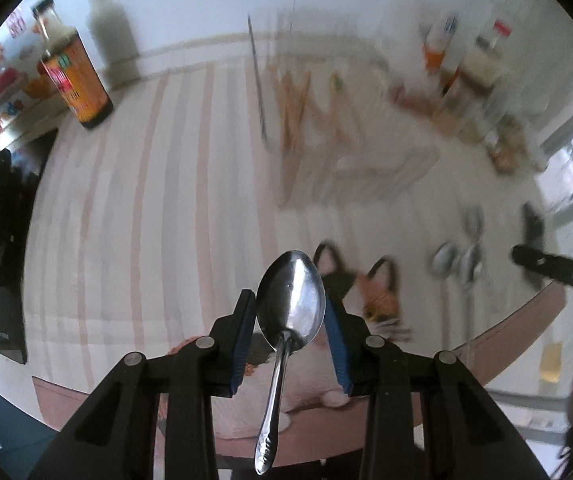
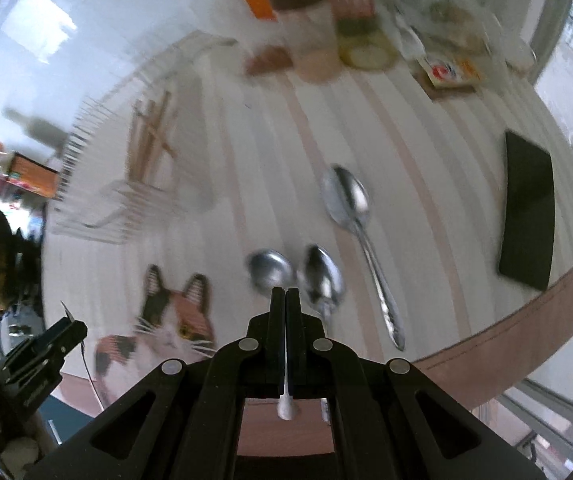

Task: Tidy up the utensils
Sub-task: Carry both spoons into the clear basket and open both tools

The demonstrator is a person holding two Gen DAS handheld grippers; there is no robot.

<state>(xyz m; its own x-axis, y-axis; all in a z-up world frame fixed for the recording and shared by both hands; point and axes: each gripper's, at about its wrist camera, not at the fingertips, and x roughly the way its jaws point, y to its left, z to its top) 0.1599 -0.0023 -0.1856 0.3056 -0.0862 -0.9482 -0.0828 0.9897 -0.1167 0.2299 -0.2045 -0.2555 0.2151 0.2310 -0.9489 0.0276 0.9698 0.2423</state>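
Observation:
My left gripper (image 1: 289,300) hangs above the striped tablecloth (image 1: 146,200) and is shut on the bowl of a metal spoon (image 1: 278,380), whose handle points back toward the camera. Three more spoons lie on the cloth: a large one (image 2: 348,204) and two smaller ones (image 2: 270,272) (image 2: 324,280) side by side. My right gripper (image 2: 286,291) hovers just above the two smaller spoons with its fingers together on a thin white swab (image 2: 286,408). A wire rack (image 2: 126,200) with wooden chopsticks (image 2: 150,136) stands further back on the left.
A dark sauce bottle (image 1: 76,80) stands at the far left. Jars and packets (image 2: 326,20) crowd the back of the table. A flat black object (image 2: 526,208) lies near the rounded table edge (image 2: 506,336). A cat picture (image 2: 174,320) is printed on the cloth.

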